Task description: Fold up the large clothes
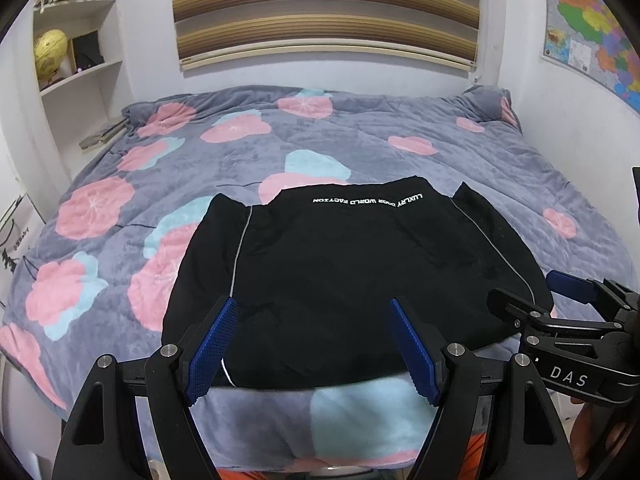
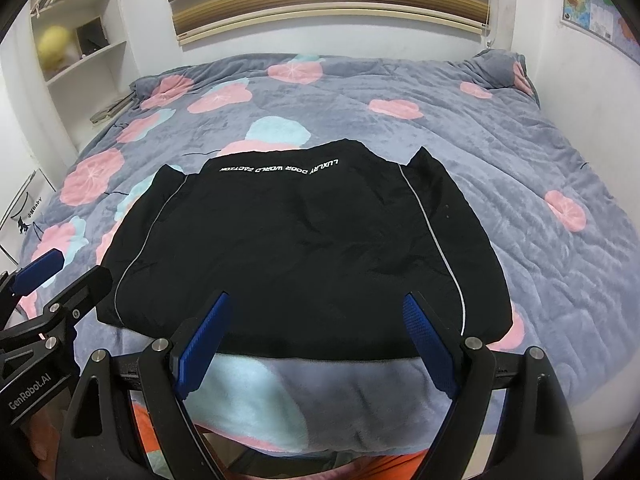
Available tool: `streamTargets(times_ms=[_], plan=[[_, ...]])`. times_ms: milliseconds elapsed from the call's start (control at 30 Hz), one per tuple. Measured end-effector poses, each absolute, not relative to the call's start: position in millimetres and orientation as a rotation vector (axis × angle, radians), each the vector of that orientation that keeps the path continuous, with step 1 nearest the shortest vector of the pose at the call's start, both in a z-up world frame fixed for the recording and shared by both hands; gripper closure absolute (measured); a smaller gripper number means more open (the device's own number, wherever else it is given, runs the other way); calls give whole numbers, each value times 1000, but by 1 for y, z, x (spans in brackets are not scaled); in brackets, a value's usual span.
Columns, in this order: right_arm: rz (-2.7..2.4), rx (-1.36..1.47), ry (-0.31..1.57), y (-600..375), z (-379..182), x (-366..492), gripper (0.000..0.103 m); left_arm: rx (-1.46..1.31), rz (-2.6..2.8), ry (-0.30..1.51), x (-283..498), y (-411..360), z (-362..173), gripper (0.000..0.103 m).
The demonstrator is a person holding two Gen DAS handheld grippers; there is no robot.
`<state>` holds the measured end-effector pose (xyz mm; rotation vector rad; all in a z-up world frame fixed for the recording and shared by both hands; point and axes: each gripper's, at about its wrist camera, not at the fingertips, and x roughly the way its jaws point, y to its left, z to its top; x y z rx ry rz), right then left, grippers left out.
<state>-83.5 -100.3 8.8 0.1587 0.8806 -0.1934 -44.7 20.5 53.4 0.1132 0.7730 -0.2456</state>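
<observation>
Left wrist view: the left gripper stands with its jaws wide apart and nothing between the blue ribbed pads. Directly ahead of it, spread flat on the bed with the grey plush quilt printed with pink and pale-blue flowers, lies the black thin-fabric garment with grey piping and white lettering. Its near hem runs just beyond the fingertips, apart from them. The right gripper shows to the right, over the garment's near right corner.

Right wrist view: the right gripper is likewise spread wide and empty, pads clear of the cloth. The black garment sits straight ahead, the lettered edge farthest away, the near hem just past the fingertips. The left gripper appears at the left, near the near left corner; whether it touches the cloth cannot be told.

Judgement: the fabric looks light, limp and somewhat slick, so it should drape and slide over the plush quilt rather than hold shape. The near hem corners, outside the piping lines, appear the soundest holds; pinching one layer cleanly without catching the quilt is the risk.
</observation>
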Motion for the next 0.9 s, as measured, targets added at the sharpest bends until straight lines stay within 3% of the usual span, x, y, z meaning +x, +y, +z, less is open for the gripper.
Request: streamTargets(times_ms=[900], plan=[[-186, 164, 888, -95, 7, -83, 14, 173, -211, 747, -44, 19, 54, 24]])
